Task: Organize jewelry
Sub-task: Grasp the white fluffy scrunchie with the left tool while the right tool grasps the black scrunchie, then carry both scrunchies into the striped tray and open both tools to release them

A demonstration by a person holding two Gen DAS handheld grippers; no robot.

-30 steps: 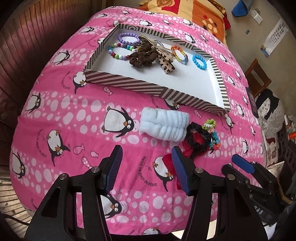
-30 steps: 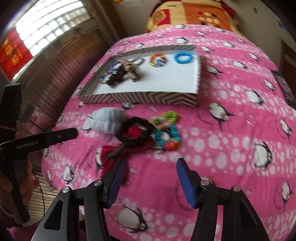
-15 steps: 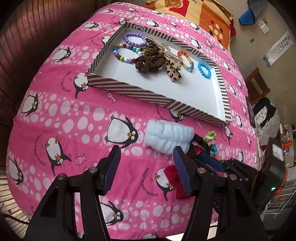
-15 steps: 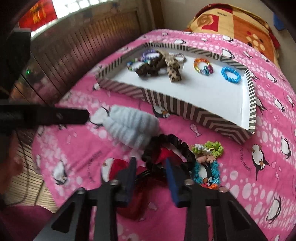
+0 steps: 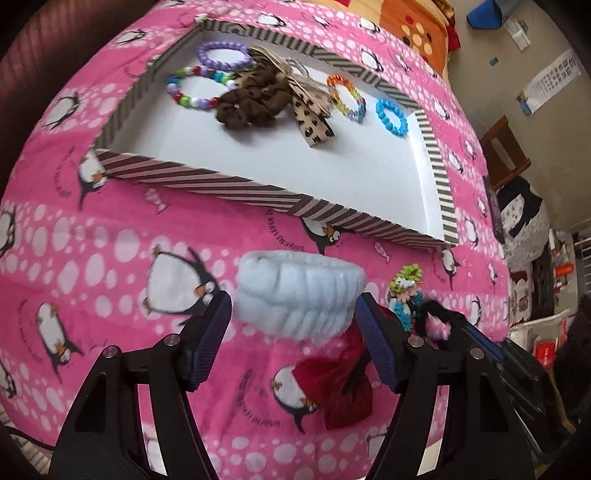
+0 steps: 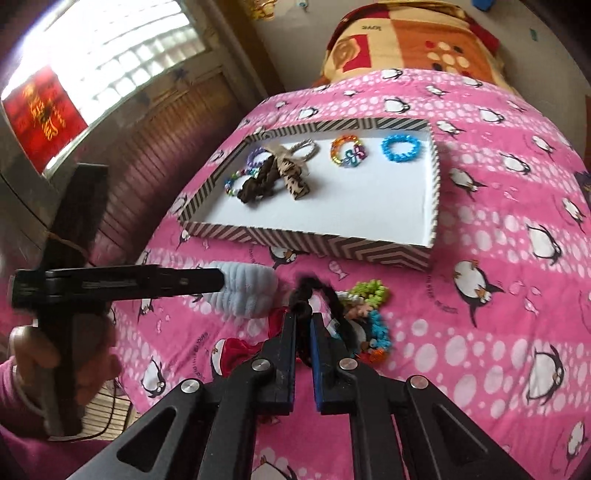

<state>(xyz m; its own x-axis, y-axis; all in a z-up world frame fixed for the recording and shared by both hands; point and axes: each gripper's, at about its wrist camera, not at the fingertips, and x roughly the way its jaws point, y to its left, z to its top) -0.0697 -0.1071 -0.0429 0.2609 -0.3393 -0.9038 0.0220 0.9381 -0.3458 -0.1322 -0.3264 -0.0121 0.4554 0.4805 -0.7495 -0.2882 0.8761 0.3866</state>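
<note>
Right gripper (image 6: 303, 325) clamps black scrunchie (image 6: 314, 291) (tray (image 6: 332, 245) near).

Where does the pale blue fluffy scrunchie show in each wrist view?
Left wrist view: the pale blue scrunchie lies low and central, just ahead of the open left tongs.
Right wrist view: it sits left of centre, partly behind the left tongs' fingers.
Shared landmark: the striped tray, directly beyond it in both.

hidden: red fabric piece (image 6: 236, 347) lying partly behind right gripper (image 6: 303, 321) | blurred: light blue scrunchie (image 5: 299, 295) smearing at edges | cut off: orange blanket (image 5: 413, 26) running past top edge
</note>
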